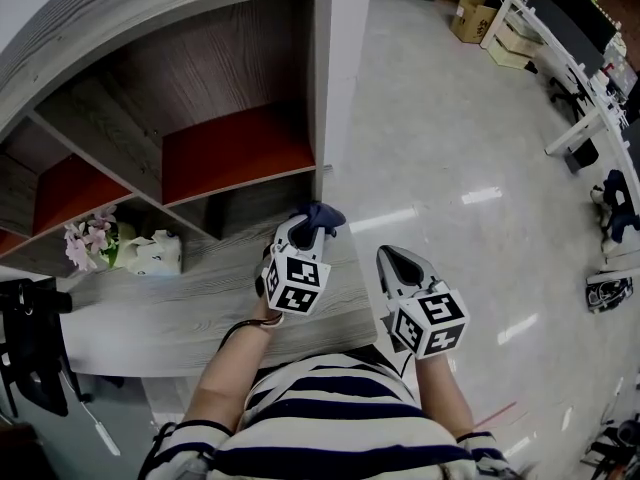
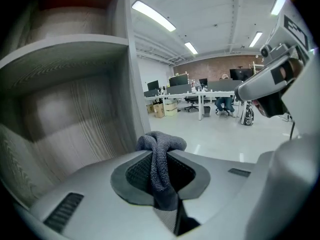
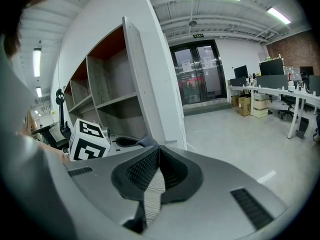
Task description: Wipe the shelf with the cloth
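Grey knitted cloth (image 2: 161,146) is clenched between the fingers of the left gripper (image 1: 303,230). Only a narrow fold sits in the grip, and a loose bunch stands out past the tips. It hangs at the far right corner of the shelf (image 1: 170,308), just beside the white upright panel (image 1: 335,78); whether it touches the board I cannot say for sure. The right gripper (image 1: 393,260) has its fingers pressed together on nothing and hovers at the near right edge of the same board.

I think the main risk is the thin hold. If the cloth is pressed down and pulled along the wood, friction may draw it out of the fingers. With so little fabric under the tips, the hard fingers could also rub the board instead of the cloth. A wide stroke to the right may knock the gripper on the upright panel. A stroke far to the left would reach the pink flowers (image 1: 88,238) and the small white object (image 1: 155,253) beside them, which could tip.

The board is pale grey wood grain, matt. Behind it are open compartments (image 1: 235,148) with red panels inside. Further right lies a glossy grey floor (image 1: 450,148), and far off stand white desks (image 1: 575,38) with monitors and cardboard boxes (image 1: 475,16).
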A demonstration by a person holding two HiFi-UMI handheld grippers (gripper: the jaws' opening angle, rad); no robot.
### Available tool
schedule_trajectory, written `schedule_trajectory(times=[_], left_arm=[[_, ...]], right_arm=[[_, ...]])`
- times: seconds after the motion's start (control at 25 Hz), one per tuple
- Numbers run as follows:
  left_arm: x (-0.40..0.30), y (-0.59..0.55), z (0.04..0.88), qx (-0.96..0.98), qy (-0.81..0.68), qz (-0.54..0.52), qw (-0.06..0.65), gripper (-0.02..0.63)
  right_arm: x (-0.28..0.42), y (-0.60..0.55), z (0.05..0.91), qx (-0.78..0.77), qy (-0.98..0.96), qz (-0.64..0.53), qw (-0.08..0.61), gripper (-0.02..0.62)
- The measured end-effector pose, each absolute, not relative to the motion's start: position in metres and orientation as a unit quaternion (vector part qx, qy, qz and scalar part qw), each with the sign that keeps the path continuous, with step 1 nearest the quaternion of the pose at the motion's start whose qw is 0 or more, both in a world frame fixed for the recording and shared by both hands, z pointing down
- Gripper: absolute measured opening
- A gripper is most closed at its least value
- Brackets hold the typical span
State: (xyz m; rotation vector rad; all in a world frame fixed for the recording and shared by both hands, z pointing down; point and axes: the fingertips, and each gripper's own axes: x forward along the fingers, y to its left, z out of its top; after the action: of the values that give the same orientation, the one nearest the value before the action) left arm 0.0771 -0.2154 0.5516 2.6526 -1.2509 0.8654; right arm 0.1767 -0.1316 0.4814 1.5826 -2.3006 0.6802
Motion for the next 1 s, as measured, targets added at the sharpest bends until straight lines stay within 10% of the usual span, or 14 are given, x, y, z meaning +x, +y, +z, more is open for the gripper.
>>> schedule_trajectory(times=[1.0], left_arm=[[-0.027,-0.182,0.465,0.831,-0.528,0.160,0.075,0.063]], right_arm=[[0.104,-0.157,0.464,0.458,-0.855,0.197,0.141,0.026]])
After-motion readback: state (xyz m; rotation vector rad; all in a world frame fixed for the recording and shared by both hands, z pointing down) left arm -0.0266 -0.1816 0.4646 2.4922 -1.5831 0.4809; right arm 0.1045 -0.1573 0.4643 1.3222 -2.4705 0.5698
